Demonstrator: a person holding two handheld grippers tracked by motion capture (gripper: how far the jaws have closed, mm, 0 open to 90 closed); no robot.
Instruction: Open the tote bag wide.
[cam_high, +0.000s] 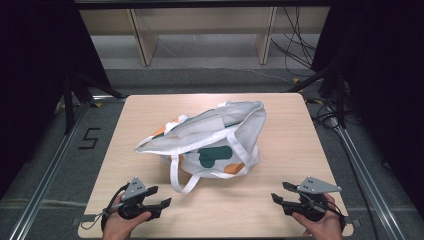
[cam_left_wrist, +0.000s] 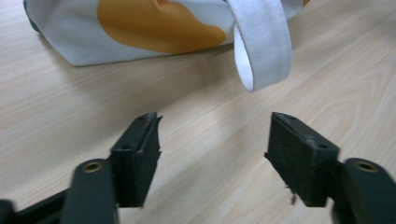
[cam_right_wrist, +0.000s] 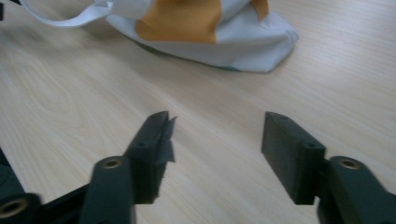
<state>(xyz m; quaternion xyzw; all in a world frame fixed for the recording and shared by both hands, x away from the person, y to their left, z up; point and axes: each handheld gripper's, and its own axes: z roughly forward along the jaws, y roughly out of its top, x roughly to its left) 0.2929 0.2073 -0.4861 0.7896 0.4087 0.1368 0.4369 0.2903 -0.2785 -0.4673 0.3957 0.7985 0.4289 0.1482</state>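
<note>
On the table (cam_high: 300, 125), near its middle, lies a white tote bag (cam_high: 210, 137) on its side, printed with green and orange blobs. Its mouth faces the far right corner and sags half shut, so what is inside, if anything, cannot be told. One strap (cam_high: 181, 175) loops out from the bag's near side toward the person and rests on the wood; a second strap runs along the bag's right edge.

At the near left corner, the left gripper (cam_high: 159, 196) sits low over the table in the person's left hand (cam_high: 120, 225), its jaws spread wide with nothing between them and touching nothing. From the left gripper view, the strap's looped end (cam_left_wrist: 264, 51) hangs just beyond the jaws, slightly right of their gap, with the bag's orange patch (cam_left_wrist: 154, 25) farther back.

At the near right corner, the right gripper (cam_high: 279, 192) is held in the right hand (cam_high: 322, 225), jaws likewise wide apart and empty, pointed toward the bag. Its own view shows bare wood between the jaws and the bag's corner (cam_right_wrist: 275, 46) well ahead, apart from them. A bit of pad lining frays off the left jaw in each gripper view.
</note>
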